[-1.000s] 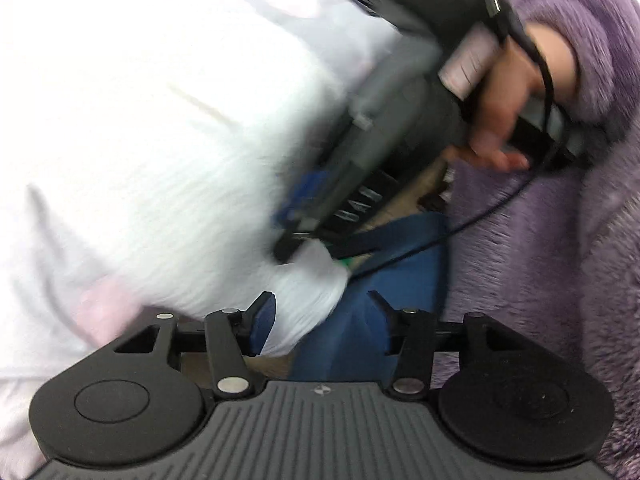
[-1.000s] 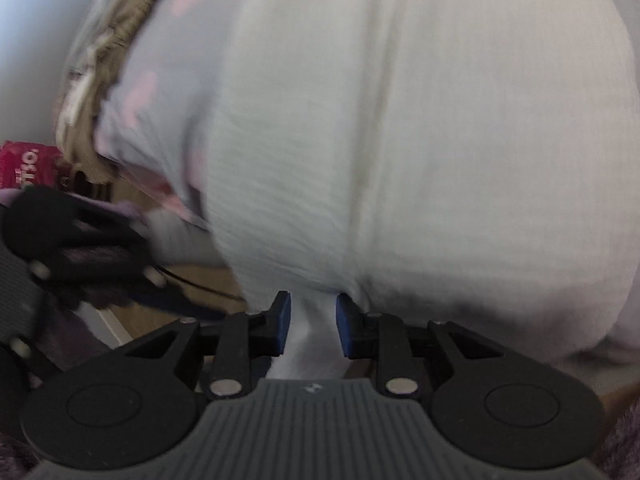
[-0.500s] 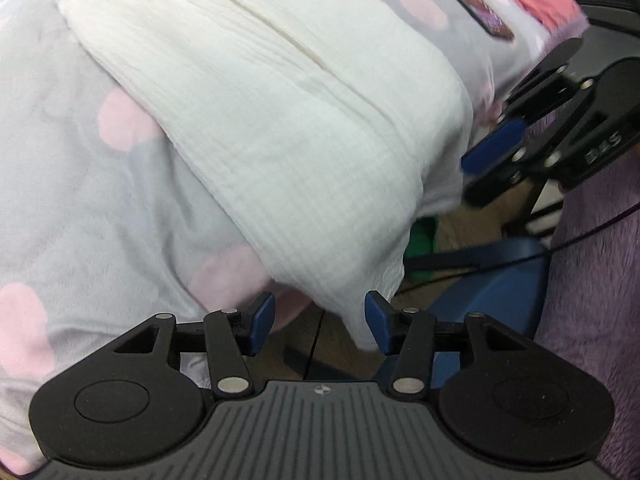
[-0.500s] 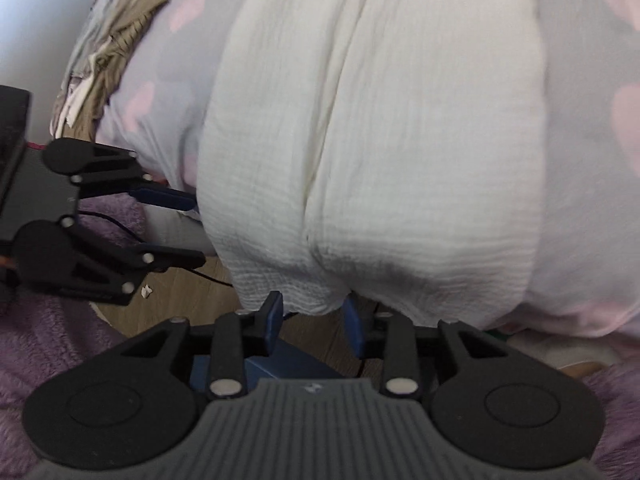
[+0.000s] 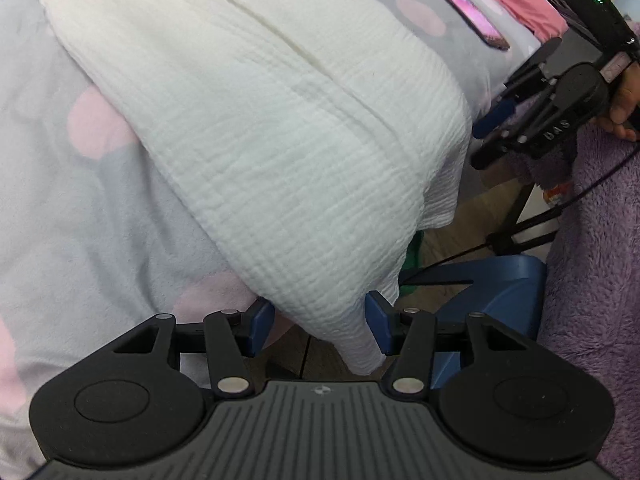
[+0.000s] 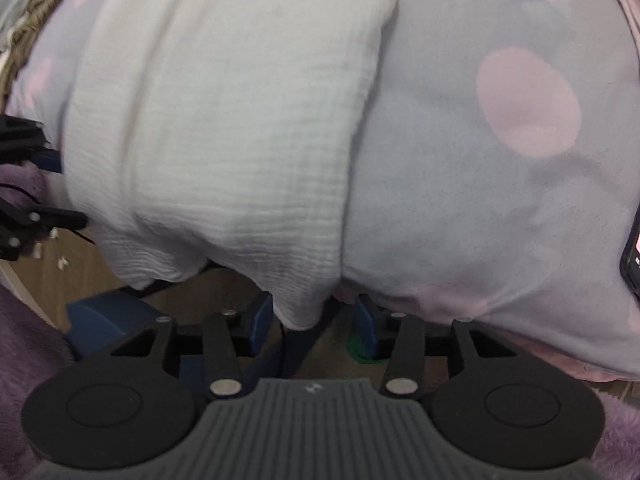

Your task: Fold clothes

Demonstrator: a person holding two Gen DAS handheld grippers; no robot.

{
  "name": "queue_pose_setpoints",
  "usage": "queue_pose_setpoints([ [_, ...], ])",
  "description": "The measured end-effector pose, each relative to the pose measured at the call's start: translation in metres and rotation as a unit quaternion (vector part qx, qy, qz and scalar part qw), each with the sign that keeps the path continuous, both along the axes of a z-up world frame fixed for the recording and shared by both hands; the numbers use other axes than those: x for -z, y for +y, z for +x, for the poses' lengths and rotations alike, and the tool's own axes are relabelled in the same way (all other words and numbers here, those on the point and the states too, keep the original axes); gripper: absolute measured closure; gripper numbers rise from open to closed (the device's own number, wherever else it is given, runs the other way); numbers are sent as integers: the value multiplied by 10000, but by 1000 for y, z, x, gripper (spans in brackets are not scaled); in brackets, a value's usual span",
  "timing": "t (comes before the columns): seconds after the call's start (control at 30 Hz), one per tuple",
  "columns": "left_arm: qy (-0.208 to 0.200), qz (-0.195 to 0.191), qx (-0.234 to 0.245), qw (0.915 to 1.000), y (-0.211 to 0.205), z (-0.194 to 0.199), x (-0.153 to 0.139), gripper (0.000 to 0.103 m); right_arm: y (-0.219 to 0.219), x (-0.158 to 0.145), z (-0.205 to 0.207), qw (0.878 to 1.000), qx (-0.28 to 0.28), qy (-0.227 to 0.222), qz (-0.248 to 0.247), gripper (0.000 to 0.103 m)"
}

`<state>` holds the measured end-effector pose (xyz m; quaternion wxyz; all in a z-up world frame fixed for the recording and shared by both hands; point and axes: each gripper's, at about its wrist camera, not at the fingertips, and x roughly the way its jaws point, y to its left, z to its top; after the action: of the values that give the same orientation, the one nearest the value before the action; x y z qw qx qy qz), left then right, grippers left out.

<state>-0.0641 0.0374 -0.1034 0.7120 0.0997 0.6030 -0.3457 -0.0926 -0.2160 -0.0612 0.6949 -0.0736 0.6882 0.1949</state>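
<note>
Both claws off cloth since a second ago: right claw (image 6: 314, 322) then pinched hem, now released; left claw (image 5: 320, 326) also spread wide. White garment (image 5: 280, 128) lies flat as long strip on bed (image 5: 60, 220), near end hanging over bed edge, hem corners dangling between each claw's jaws, ungripped. My read: lengthwise fold laid down. Next likely: clench both hem corners, carry end away from claws over far part. Phone (image 5: 468, 14) beyond right claw.
</note>
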Motion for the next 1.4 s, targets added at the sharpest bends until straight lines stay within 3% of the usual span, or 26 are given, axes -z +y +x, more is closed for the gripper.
queue_pose_setpoints([
  [0.13,-51,168,116,9998,-16,0,13,64,-1,12,5,9994,170,49,288,56],
  [0.17,-80,154,135,9998,-16,0,13,68,-2,13,5,9991,206,55,363,64],
  [0.2,-109,142,151,9997,-17,0,13,72,-3,11,4,9991,207,38,366,90],
  [0.23,-117,181,119,9997,-15,1,12,81,-3,8,2,9992,197,16,337,100],
  [0.27,-69,197,46,9998,-9,2,11,88,-4,6,1,9994,186,-6,308,99],
  [0.33,45,215,-44,9997,-1,3,9,90,-6,1,-2,9995,165,-50,249,100],
  [0.43,28,304,-19,9995,3,-1,0,92,-9,-7,-6,9997,133,-116,161,100],
  [0.53,27,145,-63,9999,5,-2,-5,92,-11,-12,-9,9998,129,-147,100,100],
  [0.8,280,592,125,9978,3,2,16,91,6,13,-6,9995,-58,50,-302,99],
  [0.93,588,1260,523,9889,-1,-7,31,90,9,18,-6,9984,-37,154,-546,92],
  [1.0,685,1626,759,9814,-3,-12,34,89,9,11,-8,9988,-1,109,-472,82],
  [1.17,616,1260,174,9900,18,7,-14,74,13,-21,-15,9999,6,-109,-70,79],
  [1.3,302,897,-311,9950,38,35,-59,73,14,-48,-12,9988,-239,-419,73,79],
  [1.4,-43,834,-633,9945,50,60,-83,72,5,-63,-3,9969,-295,-727,87,79],
])
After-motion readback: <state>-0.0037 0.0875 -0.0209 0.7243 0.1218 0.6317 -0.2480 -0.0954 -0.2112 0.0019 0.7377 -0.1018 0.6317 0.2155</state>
